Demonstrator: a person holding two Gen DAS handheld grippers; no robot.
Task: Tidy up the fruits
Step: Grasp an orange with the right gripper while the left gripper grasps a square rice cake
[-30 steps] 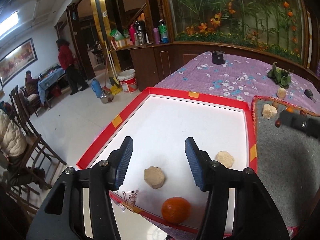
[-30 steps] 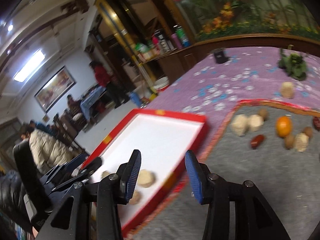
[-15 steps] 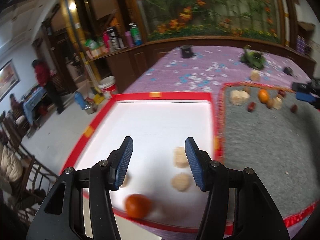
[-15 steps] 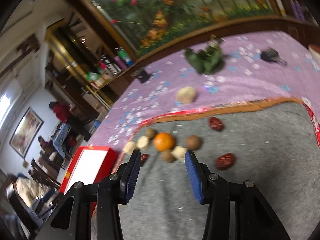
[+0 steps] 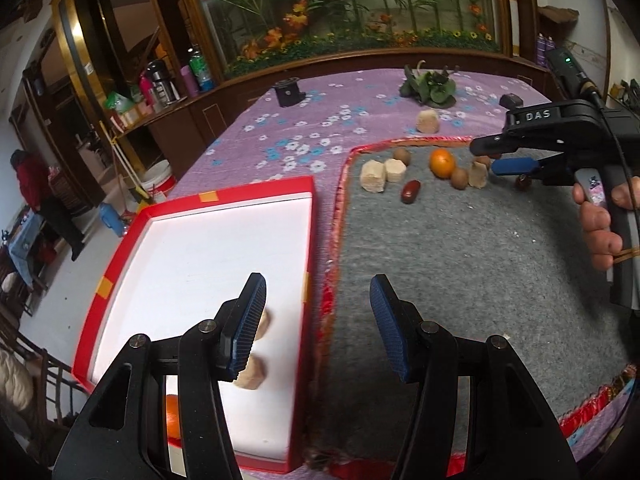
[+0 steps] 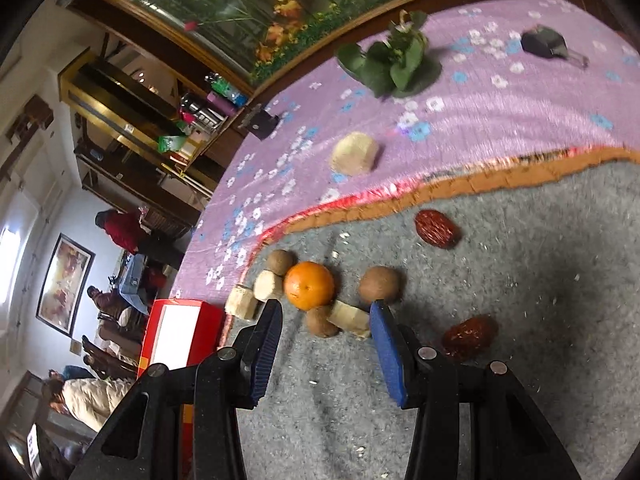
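Note:
A red tray with a white floor [image 5: 224, 232] holds two beige chunks [image 5: 250, 374] and an orange [image 5: 173, 420] near its front. On the grey mat [image 5: 460, 264] lie an orange [image 6: 310, 285], brown round fruits [image 6: 379, 285], beige chunks [image 6: 242, 303] and red dates [image 6: 435, 228]. My left gripper [image 5: 318, 322] is open and empty over the tray's right edge. My right gripper [image 6: 325, 356] is open and empty, just short of the fruit cluster; it also shows in the left wrist view [image 5: 508, 156].
A purple flowered cloth [image 5: 320, 132] covers the table. On it lie a loose beige chunk [image 6: 354, 154], a green leafy bunch [image 6: 394, 64], a black block [image 5: 289, 94] and a small dark object [image 6: 544, 42]. The table edge drops off left of the tray.
My left gripper has swung right, from over the tray toward the mat. My right gripper has moved forward to the fruit cluster. Both stay open.

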